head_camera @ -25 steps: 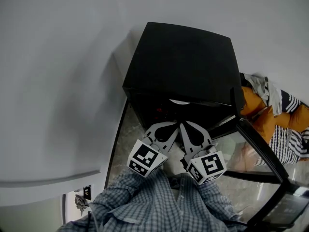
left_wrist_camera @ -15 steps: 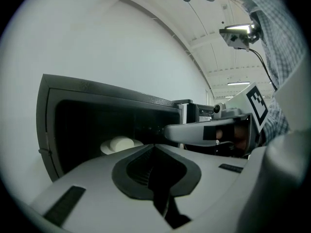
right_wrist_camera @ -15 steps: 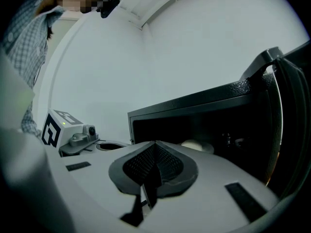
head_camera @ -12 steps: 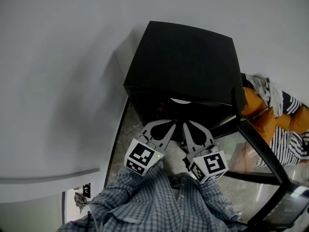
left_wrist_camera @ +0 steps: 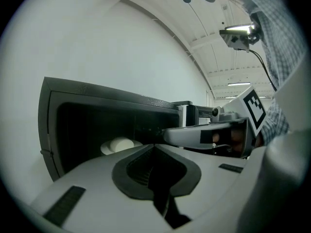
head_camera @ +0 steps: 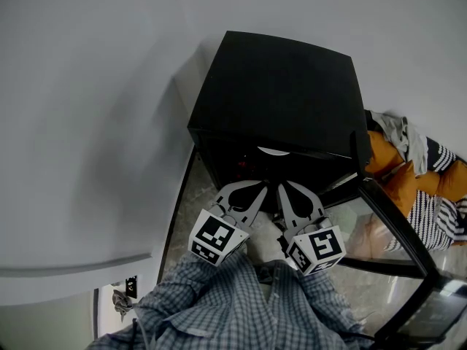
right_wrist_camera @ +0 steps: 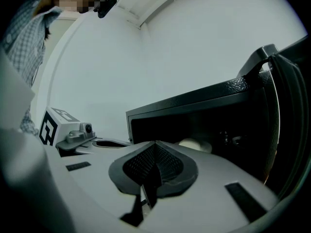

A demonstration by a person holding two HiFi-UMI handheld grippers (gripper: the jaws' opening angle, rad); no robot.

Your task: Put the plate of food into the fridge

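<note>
The plate of food (head_camera: 272,152) sits inside the fridge (head_camera: 277,93). In the head view, only its pale rim shows in the dark opening, just above the middle of the frame. The left gripper view shows it left of centre, as a white plate (left_wrist_camera: 119,145) with a rounded pale piece of food on it, resting on the fridge floor or a shelf. The right gripper view shows the same plate (right_wrist_camera: 194,144) just right of centre, deep in the cavity. Nothing touches it.

In the head view, the left gripper (head_camera: 257,190) and right gripper (head_camera: 282,189) are side by side just below the opening, with their tips at its lower edge. In its own view, each gripper, left (left_wrist_camera: 154,147) and right (right_wrist_camera: 155,143), has its jaws pressed together with nothing between them. Neither gripper holds the plate.

The fridge door (head_camera: 398,228) is swung wide open toward the lower right of the head view. Its edge (right_wrist_camera: 279,106) fills the right side of the right gripper view.

Judging from this, the placing is done, since the plate is in and released. Closing the door is probably all that is left, if the task calls for it.
</note>
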